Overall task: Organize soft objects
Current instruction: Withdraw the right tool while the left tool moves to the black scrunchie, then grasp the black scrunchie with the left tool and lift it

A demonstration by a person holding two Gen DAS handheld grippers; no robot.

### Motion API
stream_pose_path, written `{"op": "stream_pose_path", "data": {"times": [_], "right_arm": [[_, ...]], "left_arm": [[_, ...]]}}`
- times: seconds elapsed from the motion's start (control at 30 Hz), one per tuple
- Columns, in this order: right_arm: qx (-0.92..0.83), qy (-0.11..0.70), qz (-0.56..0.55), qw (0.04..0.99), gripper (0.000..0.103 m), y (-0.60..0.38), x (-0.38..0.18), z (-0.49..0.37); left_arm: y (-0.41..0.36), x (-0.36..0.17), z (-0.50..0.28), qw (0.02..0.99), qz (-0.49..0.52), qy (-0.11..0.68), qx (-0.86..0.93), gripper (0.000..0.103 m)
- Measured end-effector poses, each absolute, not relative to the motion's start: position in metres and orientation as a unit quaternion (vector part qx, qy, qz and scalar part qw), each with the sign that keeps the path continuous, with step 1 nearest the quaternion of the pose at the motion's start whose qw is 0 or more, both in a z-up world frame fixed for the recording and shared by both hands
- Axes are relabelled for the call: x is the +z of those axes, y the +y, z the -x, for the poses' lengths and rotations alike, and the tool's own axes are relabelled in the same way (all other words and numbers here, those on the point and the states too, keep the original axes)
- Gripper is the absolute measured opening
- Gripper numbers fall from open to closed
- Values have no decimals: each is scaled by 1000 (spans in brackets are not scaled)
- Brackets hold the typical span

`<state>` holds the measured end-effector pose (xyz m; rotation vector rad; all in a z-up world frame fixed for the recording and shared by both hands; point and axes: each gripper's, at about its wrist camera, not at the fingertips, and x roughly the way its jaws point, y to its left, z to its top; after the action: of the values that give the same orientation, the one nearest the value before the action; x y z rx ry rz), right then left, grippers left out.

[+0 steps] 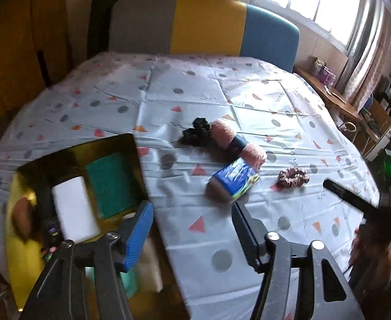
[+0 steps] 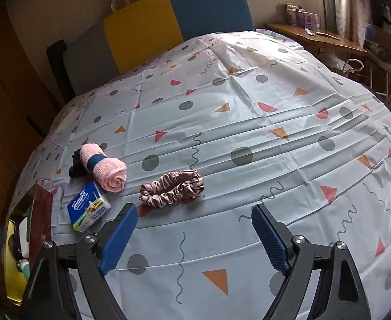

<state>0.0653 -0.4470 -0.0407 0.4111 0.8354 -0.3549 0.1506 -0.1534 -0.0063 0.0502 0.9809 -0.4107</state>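
A rolled pink towel (image 1: pixel 236 140) with a dark band lies on the patterned tablecloth (image 1: pixel 168 93), also in the right wrist view (image 2: pixel 107 169). A black scrunchie (image 1: pixel 196 132) lies beside it (image 2: pixel 76 165). A blue tissue pack (image 1: pixel 234 180) lies in front (image 2: pixel 89 206). A pink satin scrunchie (image 1: pixel 292 177) lies to the right (image 2: pixel 172 188). A gold-lined box (image 1: pixel 30 165) at the left holds a white roll (image 1: pixel 74 209) and a green cloth (image 1: pixel 110 186). My left gripper (image 1: pixel 192 213) is open and empty near the box. My right gripper (image 2: pixel 195 216) is open and empty, just short of the pink scrunchie.
A grey, yellow and blue headboard (image 1: pixel 208 26) stands behind the cloth. A wooden side table (image 2: pixel 315 37) with small items sits at the right by the window. The box shows at the left edge of the right wrist view (image 2: pixel 42 221). The other gripper (image 1: pixel 355 200) reaches in at right.
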Motion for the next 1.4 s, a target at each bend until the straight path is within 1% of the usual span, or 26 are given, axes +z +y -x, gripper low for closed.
{"op": "stream_pose_path", "data": {"times": [0.07,0.23,0.33,0.43,0.7,0.9,1.07,1.13,1.2,1.3,1.4], "right_arm": [[-165,398,-202,879,88,-447,-39,-65],[-151,398,-220,878,88,-448,-38,-65],[-145,395,-229,878,88,-450,-37,-65],[-143,395,-241,875,89,-454,-38,-65],[-130,401,-289,860,89,-465,-45,-65],[-124,405,-297,856,89,-466,-47,-66],[-121,405,-287,860,89,-464,-46,-68],[-119,406,-279,862,89,-461,-45,-69],[-119,406,-271,865,89,-460,-44,-69],[-121,407,-266,865,89,-461,-45,-69],[-124,407,-264,866,88,-462,-45,-69]], "left_arm": [[-166,-13,-169,854,-30,482,-195,51],[-185,-34,-216,838,-19,515,-179,50],[-188,-50,-246,825,14,542,-161,50],[-186,-65,-272,807,74,567,-150,50],[-209,-87,-319,813,90,562,-125,50],[-226,-115,-339,808,86,571,-117,50],[-239,-116,-344,827,38,548,-118,49],[-244,-116,-342,833,1,541,-119,37],[-244,-114,-339,834,-5,536,-131,22],[-240,-110,-333,833,-2,536,-137,16],[-235,-99,-316,838,-12,525,-147,15]]}}
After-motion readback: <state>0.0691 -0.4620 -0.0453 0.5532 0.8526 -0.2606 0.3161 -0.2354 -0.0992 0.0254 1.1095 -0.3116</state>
